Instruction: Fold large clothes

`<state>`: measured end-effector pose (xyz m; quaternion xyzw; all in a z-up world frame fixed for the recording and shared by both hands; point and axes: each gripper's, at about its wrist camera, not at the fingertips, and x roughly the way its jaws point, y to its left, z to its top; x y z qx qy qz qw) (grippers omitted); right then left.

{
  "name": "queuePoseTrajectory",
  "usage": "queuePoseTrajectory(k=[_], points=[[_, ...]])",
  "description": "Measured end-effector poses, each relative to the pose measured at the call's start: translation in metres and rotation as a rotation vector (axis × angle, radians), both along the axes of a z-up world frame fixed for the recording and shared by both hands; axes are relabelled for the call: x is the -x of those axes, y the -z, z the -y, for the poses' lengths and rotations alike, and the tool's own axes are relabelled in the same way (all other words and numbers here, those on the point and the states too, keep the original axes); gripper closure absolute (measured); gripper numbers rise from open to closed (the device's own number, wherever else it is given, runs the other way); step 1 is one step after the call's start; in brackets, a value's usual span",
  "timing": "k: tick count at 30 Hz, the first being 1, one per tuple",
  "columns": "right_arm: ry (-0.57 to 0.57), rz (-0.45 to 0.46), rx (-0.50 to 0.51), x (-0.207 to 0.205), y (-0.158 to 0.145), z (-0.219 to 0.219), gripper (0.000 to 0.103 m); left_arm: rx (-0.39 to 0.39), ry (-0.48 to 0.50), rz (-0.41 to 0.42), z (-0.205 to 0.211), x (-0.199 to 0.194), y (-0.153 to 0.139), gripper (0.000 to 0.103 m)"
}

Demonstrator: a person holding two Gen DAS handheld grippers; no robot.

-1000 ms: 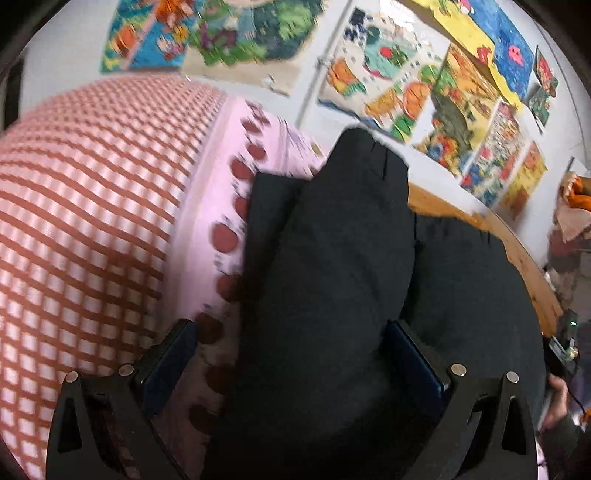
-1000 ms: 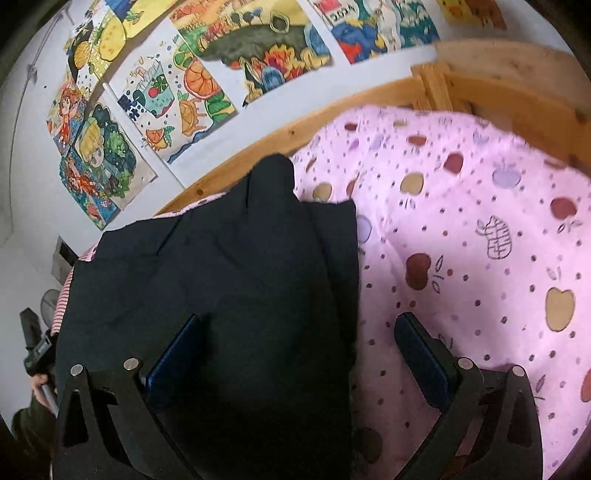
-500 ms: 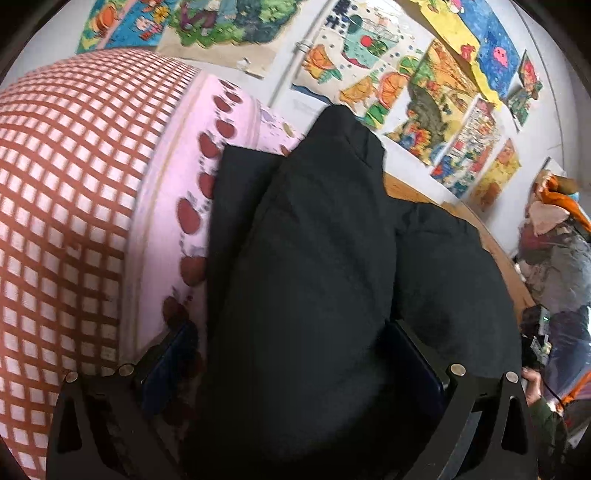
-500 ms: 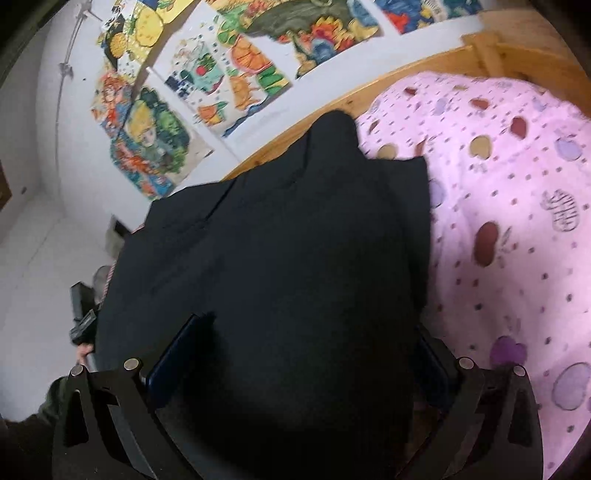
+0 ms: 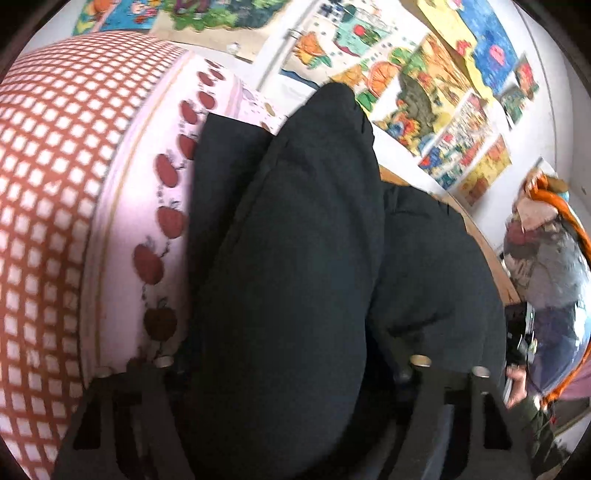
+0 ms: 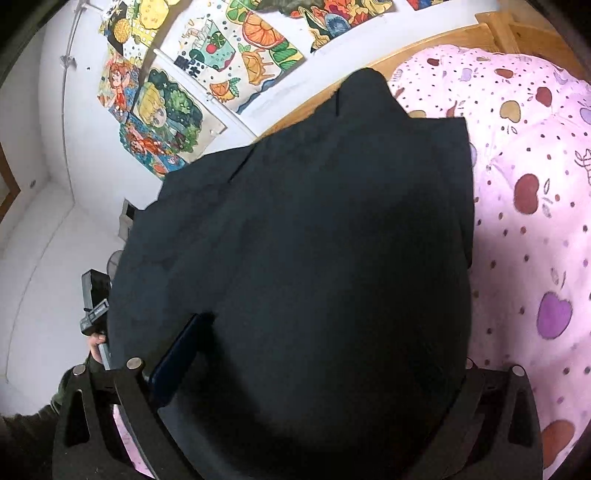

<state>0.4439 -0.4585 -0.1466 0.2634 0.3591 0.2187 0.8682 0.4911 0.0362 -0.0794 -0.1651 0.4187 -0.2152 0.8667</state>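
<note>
A large black garment [image 5: 295,258] lies on the bed and bulges up between the jaws of my left gripper [image 5: 291,365]. Cloth hides the left fingertips, so I cannot tell whether they pinch it. In the right wrist view the same black garment [image 6: 314,258] covers my right gripper [image 6: 314,354]. Its left blue pad [image 6: 177,354] shows at the cloth's edge, the right pad is hidden under the fabric. The jaws stand wide with cloth heaped between them.
A pink apple-print quilt [image 6: 535,221] covers the bed on the right. A red-checked sheet [image 5: 55,184] lies left. The wooden bed frame [image 6: 480,33] runs along a wall of colourful posters [image 5: 424,74]. Piled clothes [image 5: 546,251] sit far right.
Both grippers have moved forward and down into the black garment. The cloth now swells over the jaws and hides pads that were clearly visible a second ago.
</note>
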Motion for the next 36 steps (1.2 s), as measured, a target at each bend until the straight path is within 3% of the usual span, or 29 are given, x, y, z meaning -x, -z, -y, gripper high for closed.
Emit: queuePoseTrajectory(k=[3, 7, 10, 16, 18, 27, 36], points=[[0.005, 0.011, 0.028, 0.006, -0.004, -0.006, 0.016, -0.014, -0.026, 0.004, 0.003, 0.008, -0.012, 0.056], [-0.014, 0.042, 0.083, 0.02, -0.013, -0.014, 0.03, -0.198, 0.016, 0.085, 0.032, 0.029, -0.033, 0.065], [-0.026, 0.07, 0.128, 0.032, -0.023, -0.026, 0.039, -0.28, 0.037, 0.125, 0.046, 0.044, -0.044, 0.072], [0.015, 0.117, 0.108, 0.05, -0.041, -0.024, 0.07, -0.26, -0.034, 0.136, 0.037, 0.061, -0.067, 0.082], [0.032, 0.142, 0.106, 0.055, -0.049, -0.024, 0.076, -0.243, -0.053, 0.144, 0.032, 0.066, -0.077, 0.084], [-0.034, 0.264, 0.144, 0.074, -0.098, -0.063, 0.08, -0.306, -0.082, 0.244, 0.012, 0.095, -0.112, 0.086], [-0.133, 0.334, 0.117, 0.078, -0.124, -0.108, 0.081, -0.283, -0.183, 0.272, -0.044, 0.127, -0.128, 0.086]])
